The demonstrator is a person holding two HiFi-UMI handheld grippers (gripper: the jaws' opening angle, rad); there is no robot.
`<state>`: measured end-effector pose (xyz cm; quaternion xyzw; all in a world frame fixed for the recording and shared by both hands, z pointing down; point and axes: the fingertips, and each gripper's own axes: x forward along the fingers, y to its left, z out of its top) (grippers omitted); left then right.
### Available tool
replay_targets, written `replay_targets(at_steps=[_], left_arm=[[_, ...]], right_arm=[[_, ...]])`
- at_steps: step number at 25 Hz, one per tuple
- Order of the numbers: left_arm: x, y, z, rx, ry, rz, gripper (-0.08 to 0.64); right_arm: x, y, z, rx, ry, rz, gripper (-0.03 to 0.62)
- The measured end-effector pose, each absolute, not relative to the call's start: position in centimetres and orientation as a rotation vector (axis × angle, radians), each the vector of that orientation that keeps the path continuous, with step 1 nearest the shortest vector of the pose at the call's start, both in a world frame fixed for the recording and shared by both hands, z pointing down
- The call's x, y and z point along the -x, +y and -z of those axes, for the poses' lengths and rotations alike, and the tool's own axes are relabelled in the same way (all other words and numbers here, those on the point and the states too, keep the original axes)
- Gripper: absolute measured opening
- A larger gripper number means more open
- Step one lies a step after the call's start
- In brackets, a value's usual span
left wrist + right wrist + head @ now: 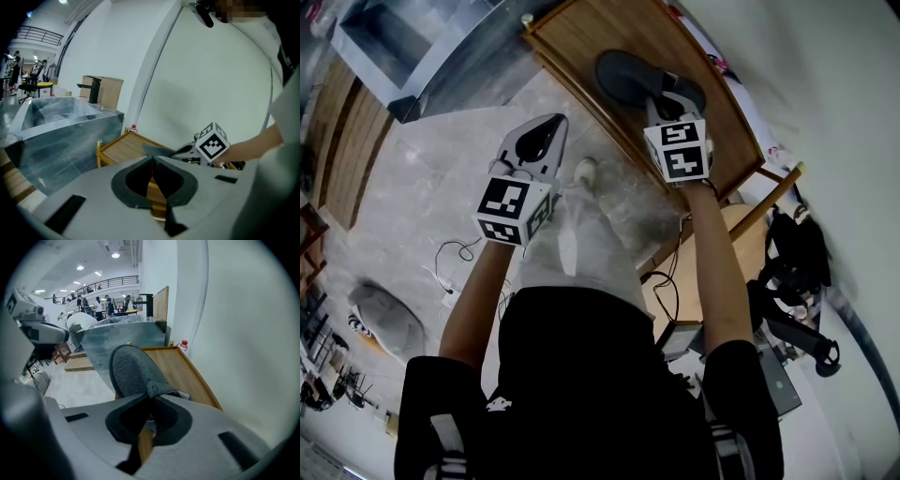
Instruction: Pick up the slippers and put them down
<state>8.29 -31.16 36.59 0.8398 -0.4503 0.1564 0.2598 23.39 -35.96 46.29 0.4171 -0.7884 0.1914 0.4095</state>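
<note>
Grey felt slipper sits upper centre of head view, over the light wooden table, pinched by its rim in the right gripper. Left gripper: jaws together, empty. Thin pinch, so clamp firmly, lift slowly, no swinging.

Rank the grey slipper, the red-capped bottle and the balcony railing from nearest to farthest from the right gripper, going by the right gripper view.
1. grey slipper: held by the right gripper, above the wooden table.
2. red-capped bottle: at the table's far corner, by the wall.
3. balcony railing: far across the hall, upper left.
</note>
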Motion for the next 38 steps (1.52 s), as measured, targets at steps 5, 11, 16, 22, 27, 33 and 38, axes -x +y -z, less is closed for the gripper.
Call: replay_targets(at_steps=[5, 11, 16, 22, 27, 33, 38], left_arm=[[-8.0, -30.7, -35.1, -2.277, -1.218, -0.407, 0.006], [-8.2, -29.6, -33.0, -2.316, -1.194, -0.372, 0.006], [-6.8, -28.4, -31.4, -2.334, -1.206, -0.362, 0.006], [-4.5, -26.5, -29.5, -2.367, -1.229, -0.368, 0.006], [-1.8, -24.7, -27.5, -2.388, -1.272, -0.36, 0.006], [2.2, -21.6, -26.0, -2.39, -1.306, -0.356, 0.006], [6.4, -19.8, -25.1, -2.429, -1.407, -0.356, 0.006]], right_arm=[[-23.3, -35.4, -44.7, -1.094, -1.988, -0.465, 0.003], [-22.8, -34.1, -42.3, -1.144, -2.005, -0.469, 0.003], [-21.3, -32.6, -39.5, -1.174, -2.037, -0.459, 0.003], [-18.9, -30.7, -36.2, -1.211, -2.088, -0.45, 0.003], [-16.2, -28.7, -33.2, -1.23, -2.135, -0.425, 0.003], [-11.9, -25.9, -30.0, -1.236, -2.189, -0.381, 0.003], [-8.3, -24.0, -28.0, -1.237, -2.218, -0.343, 0.003]])
